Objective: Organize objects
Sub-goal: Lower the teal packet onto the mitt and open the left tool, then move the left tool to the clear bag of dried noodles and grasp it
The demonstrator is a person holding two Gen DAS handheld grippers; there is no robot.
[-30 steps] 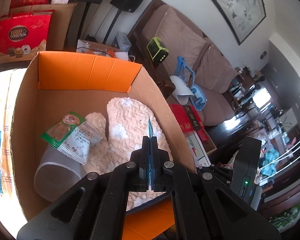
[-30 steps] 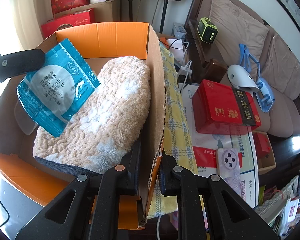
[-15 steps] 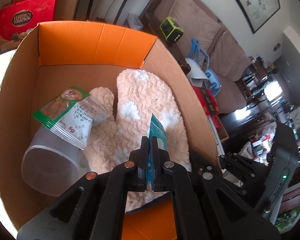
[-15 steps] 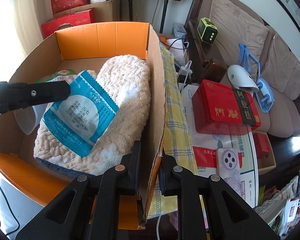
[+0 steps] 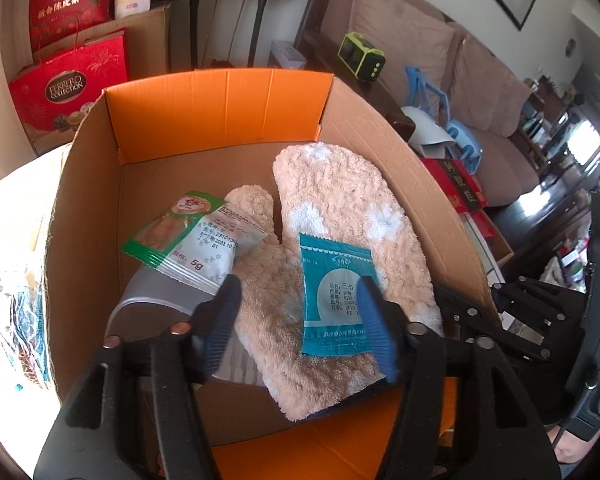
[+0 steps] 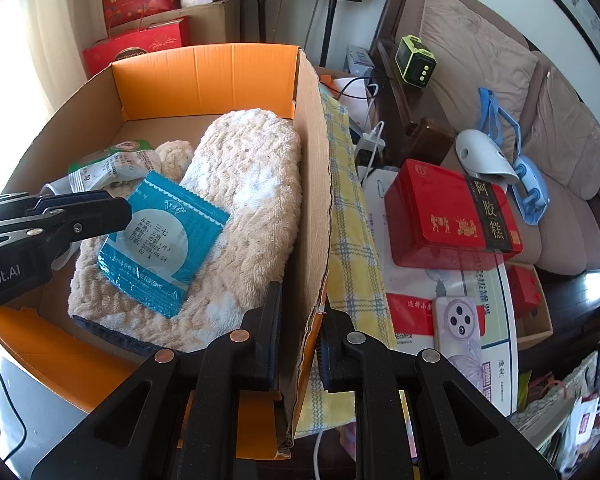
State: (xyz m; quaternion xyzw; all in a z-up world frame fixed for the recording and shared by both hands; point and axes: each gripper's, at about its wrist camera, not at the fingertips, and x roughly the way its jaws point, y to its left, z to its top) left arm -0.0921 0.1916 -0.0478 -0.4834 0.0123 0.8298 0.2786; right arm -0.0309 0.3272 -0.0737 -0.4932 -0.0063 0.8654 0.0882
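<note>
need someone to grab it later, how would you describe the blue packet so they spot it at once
Look inside the open orange-flapped cardboard box. A fluffy beige mitten lies there, and the flat teal-blue foil sachet rests on it. The neighbouring sachet is green and white.

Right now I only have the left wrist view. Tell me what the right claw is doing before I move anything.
Observer: The right claw is clamped on the cardboard box, gripping its right wall near the front corner.
Operator: Report what sits just outside that wall.
Observer: A yellow checked cloth lies against the wall's outer side.
Operator: Name anything fragile further right.
Observer: A phone lies camera side up on the table, in front of the red tin.
</note>
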